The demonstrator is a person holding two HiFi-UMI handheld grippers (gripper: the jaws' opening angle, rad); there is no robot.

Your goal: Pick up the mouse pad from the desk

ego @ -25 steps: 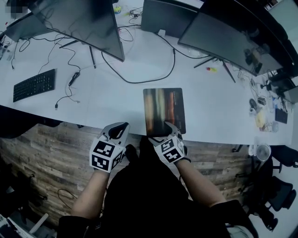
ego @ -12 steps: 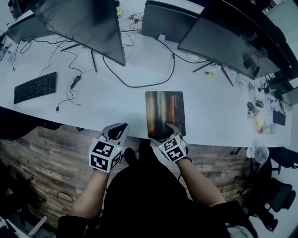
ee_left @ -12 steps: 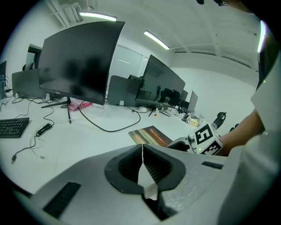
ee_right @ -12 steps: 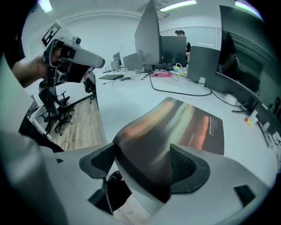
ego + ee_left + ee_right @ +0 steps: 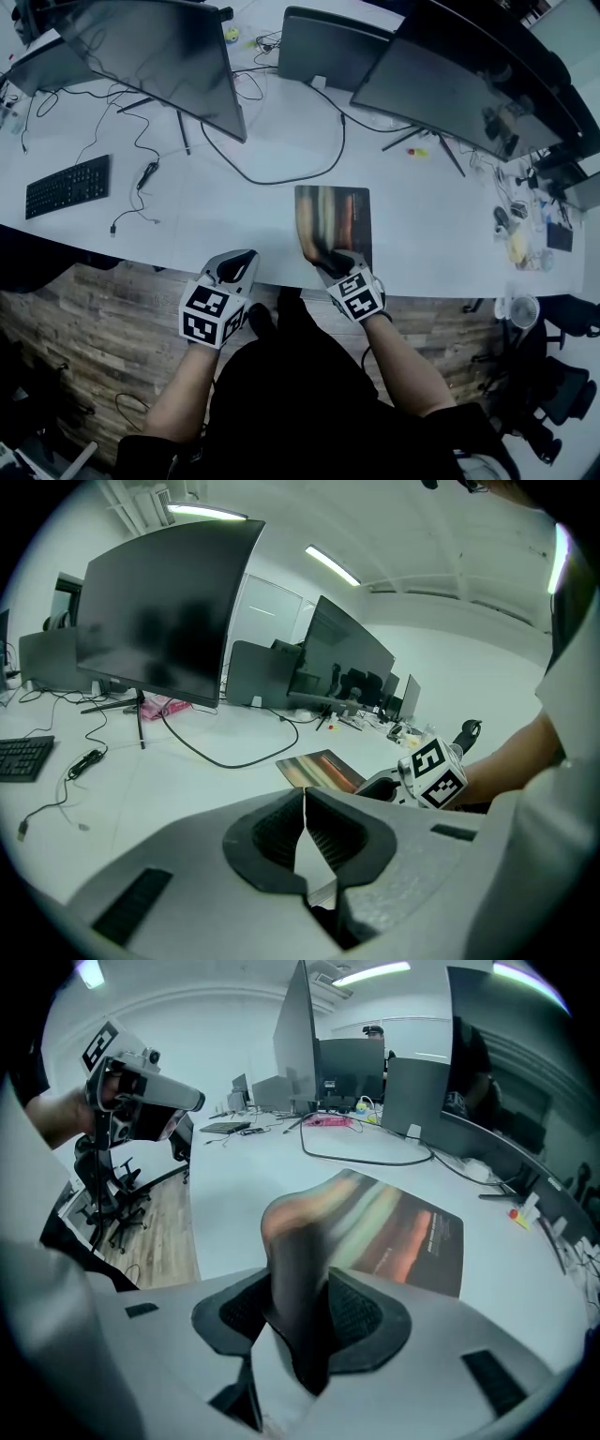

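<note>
The mouse pad, dark with coloured stripes, lies near the front edge of the white desk. Its near left corner curls up off the desk. My right gripper is at that corner, and its jaws are closing with the bent-up edge of the mouse pad pinched between the pads. My left gripper hangs just off the desk's front edge, left of the pad, and is shut with nothing in it. In the left gripper view the left gripper has its tips together, and the mouse pad lies beyond them.
Two large curved monitors stand at the back, with a third screen between them. A black keyboard lies at the left, and loose cables run across the middle. Small clutter sits at the desk's right end. Wooden floor lies below the desk edge.
My right gripper moved forward onto the pad's near left corner and its jaws narrowed around it. The corner now curls up. The left gripper stayed put.
</note>
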